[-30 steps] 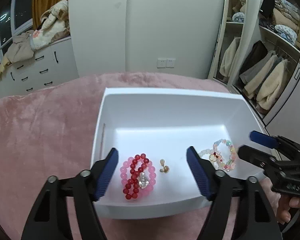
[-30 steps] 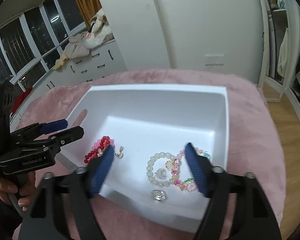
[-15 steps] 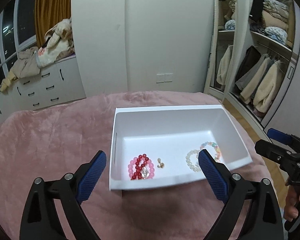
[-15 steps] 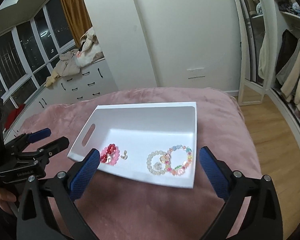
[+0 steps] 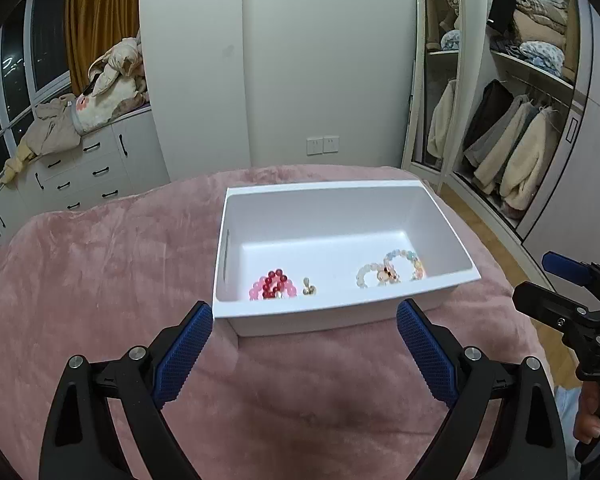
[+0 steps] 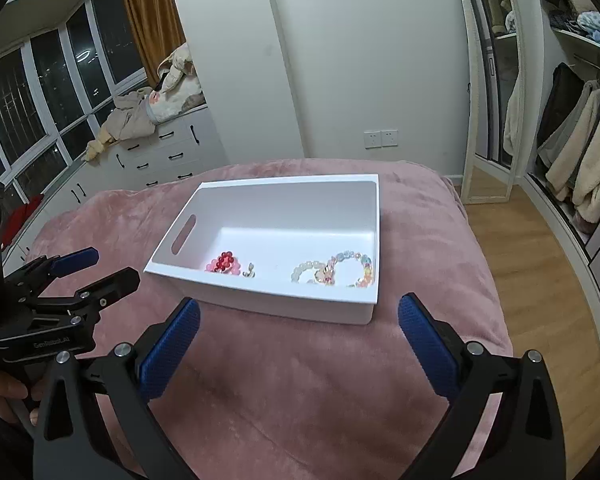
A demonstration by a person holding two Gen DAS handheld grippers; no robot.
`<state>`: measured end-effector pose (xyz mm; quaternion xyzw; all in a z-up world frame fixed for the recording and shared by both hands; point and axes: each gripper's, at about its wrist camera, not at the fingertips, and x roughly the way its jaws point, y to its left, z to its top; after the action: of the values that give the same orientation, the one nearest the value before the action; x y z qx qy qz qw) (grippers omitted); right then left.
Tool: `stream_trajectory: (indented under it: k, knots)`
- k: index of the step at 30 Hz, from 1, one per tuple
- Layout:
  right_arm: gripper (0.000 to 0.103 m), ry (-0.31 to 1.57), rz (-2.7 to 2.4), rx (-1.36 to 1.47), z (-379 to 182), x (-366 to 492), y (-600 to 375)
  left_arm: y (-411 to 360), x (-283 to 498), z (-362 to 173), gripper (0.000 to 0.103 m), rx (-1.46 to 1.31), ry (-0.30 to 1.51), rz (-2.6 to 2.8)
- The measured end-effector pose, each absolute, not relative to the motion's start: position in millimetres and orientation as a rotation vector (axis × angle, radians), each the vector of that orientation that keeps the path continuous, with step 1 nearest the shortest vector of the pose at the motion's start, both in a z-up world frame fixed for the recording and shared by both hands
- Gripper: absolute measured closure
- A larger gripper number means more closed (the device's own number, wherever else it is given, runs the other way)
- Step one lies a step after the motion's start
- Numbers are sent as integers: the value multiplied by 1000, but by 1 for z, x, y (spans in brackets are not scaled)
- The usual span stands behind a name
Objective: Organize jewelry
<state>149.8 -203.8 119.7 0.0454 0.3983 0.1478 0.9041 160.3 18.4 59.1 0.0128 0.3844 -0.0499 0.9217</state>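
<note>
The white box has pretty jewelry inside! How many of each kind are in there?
In the white box:
Red and pink bead bracelets: 1 bunch, too tangled to separate
Pale and pastel bead bracelets: 2
Small gold piece: 1
Total: 4 groups showing

Both grippers pull back from the white bin [image 5: 384,304]. The left gripper [image 5: 304,354] and right gripper [image 6: 298,344], over the jewelry a second ago, now hang above the pink blanket [image 6: 300,380], jaws apparently spread wider.
</note>
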Motion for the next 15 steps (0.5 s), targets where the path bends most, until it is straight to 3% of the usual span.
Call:
stream_trajectory:
  k: [15]
  knots:
    - [5, 879, 298, 97, 100, 145, -202, 16, 152, 39, 9, 20, 852, -99]
